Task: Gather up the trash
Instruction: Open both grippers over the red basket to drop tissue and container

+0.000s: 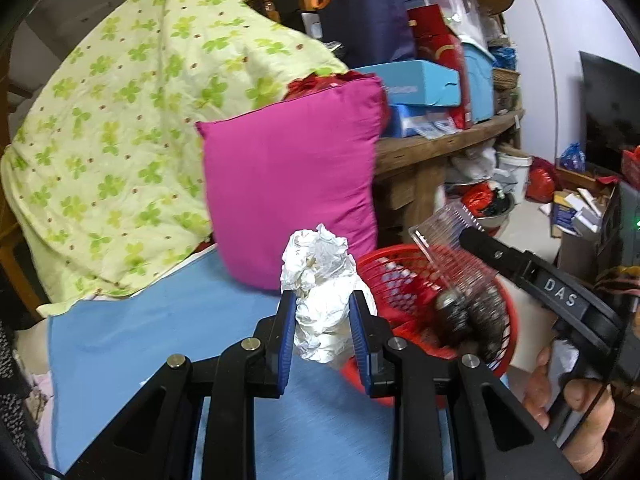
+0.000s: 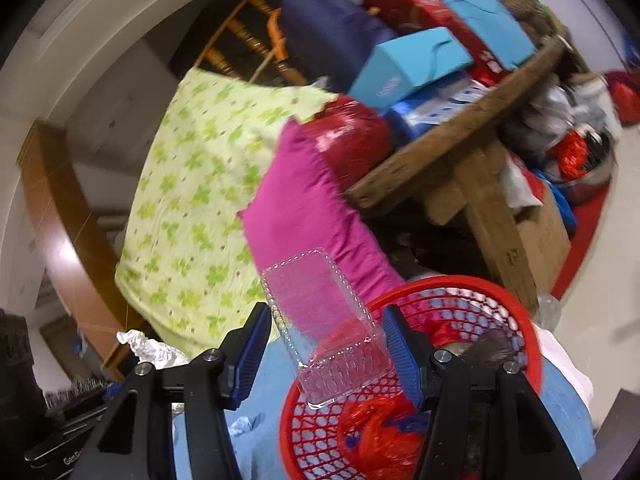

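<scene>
Left wrist view shows my left tool [image 1: 323, 322] closed on a crumpled foil wad [image 1: 320, 292], the blue pads pressing its lower half while the crinkled top stands up past the fingertips. Just to the right of that tool and a little ahead sits the red mesh basket [image 1: 404, 280], on the blue sheet [image 1: 160, 340] below both tools.

Right wrist view shows my right tool [image 2: 326, 350] spread wide, with a clear plastic clamshell tray [image 2: 320, 328] between the pads. I can't tell whether either pad touches it; it looks loose, tilted, its near end over the basket's rim [image 2: 452, 282]. Red plastic scraps [image 2: 372, 428] and something dark already lie inside the basket.

I judge the step in hand to be dropping both pieces into the basket. To do it well, I'd let the tray fall clear of the right tool before pulling back, since its light, stiff shell could catch on the rim and tip out. Then I'd swing the left tool rightward until the foil hangs over the basket's opening, not its edge, and open fully; foil springs little, so it should drop straight.

Beyond the basket, a magenta pillow [image 1: 292, 184] leans against a green clover quilt [image 1: 120, 140].
</scene>
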The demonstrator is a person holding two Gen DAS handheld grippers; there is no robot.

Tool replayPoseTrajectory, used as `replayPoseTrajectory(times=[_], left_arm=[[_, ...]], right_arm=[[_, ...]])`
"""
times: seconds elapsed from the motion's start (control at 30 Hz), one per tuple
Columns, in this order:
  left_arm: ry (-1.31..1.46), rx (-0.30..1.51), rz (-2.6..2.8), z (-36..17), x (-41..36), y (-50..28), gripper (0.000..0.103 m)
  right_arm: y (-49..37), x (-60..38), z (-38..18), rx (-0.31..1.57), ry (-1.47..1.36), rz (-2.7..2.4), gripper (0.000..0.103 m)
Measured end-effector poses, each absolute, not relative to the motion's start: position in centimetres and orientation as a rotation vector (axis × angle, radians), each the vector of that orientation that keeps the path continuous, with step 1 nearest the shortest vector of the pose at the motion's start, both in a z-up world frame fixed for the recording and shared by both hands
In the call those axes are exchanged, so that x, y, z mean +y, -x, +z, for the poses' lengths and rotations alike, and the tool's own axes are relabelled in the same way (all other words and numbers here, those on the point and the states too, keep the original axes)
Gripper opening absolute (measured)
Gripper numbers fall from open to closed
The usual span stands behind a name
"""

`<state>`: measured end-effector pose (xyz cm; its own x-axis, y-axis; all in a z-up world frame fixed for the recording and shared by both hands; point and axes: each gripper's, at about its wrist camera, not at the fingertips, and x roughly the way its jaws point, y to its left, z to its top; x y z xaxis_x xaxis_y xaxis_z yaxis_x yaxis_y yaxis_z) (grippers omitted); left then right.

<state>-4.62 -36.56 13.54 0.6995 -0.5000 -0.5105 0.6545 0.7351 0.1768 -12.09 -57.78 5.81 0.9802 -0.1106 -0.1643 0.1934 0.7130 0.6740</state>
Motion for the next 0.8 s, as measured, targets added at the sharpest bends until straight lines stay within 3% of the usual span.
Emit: replayPoseTrajectory(times=[0.3, 0.33, 0.43, 0.47, 0.53, 0.8], left_arm=[[-0.315, 0.515, -0.792, 12.4, -40.5, 4.3, 0.029], [-0.31, 0.526, -0.799, 12.2, -40.9, 4.1, 0.032], [-0.29, 0.564, -0.827, 11.3, -41.9, 3.5, 0.062], [-0.288, 0.558, -0.822, 11.2, -42.0, 3.5, 0.065], [-0.297, 0.547, -0.82, 11.0, -42.0, 3.5, 0.065], [-0.311, 0.531, -0.74, 9.7, -37.4, 3.0, 0.067]], right_arm=[[13.3, -61.4, 4.2, 0.109, -0.884, -0.258, 0.062], [13.3, -61.6, 4.0, 0.113, -0.896, -0.26, 0.062], [13.0, -62.3, 3.3, 0.14, -0.938, -0.26, 0.063], [13.0, -62.4, 3.1, 0.148, -0.947, -0.258, 0.063], [12.7, -62.7, 2.5, 0.166, -0.983, -0.243, 0.071], [12.3, -61.3, 3.1, 0.158, -0.948, -0.227, 0.071]])
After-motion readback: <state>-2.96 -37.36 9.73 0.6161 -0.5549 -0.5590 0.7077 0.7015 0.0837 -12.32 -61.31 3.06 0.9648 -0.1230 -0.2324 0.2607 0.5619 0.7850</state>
